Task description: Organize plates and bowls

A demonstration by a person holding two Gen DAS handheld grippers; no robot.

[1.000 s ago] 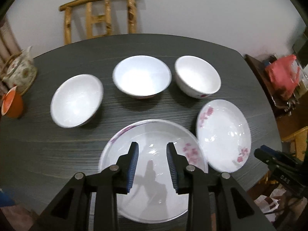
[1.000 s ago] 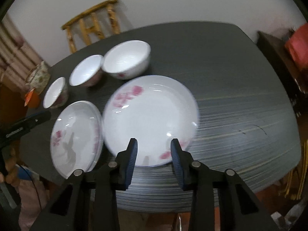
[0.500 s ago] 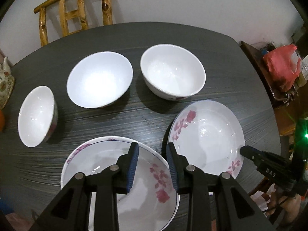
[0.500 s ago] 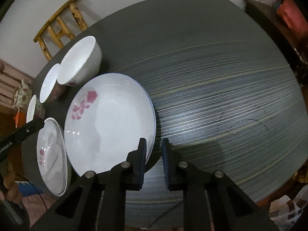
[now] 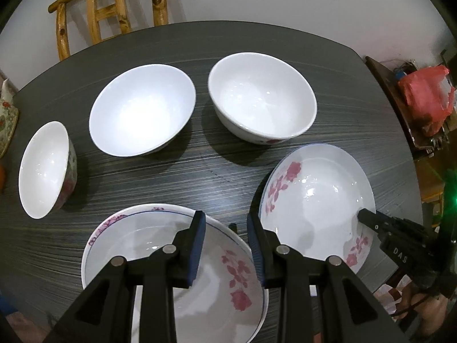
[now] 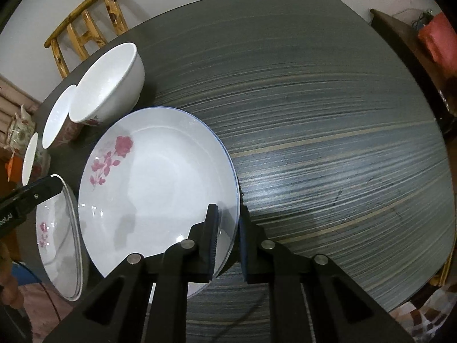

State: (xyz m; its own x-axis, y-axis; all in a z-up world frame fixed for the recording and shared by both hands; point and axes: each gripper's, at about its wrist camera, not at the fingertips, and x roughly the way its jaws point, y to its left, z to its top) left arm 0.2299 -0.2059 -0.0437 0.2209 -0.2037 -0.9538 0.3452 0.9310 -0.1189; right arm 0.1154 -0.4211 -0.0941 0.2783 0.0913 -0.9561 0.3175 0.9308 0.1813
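R gripper is closed on the near rim of the right plate, which is tilted up off the table. L gripper is held part open w/ nothing gripped, above the left plate. That plate lies just left of the held one, so a leftward carry seems needed for stacking; bowls are beyond.

Dim indoor light from overhead, white glare on the plates, soft shadows across the counter, heavy fisheye bending with black corners, slight motion blur.
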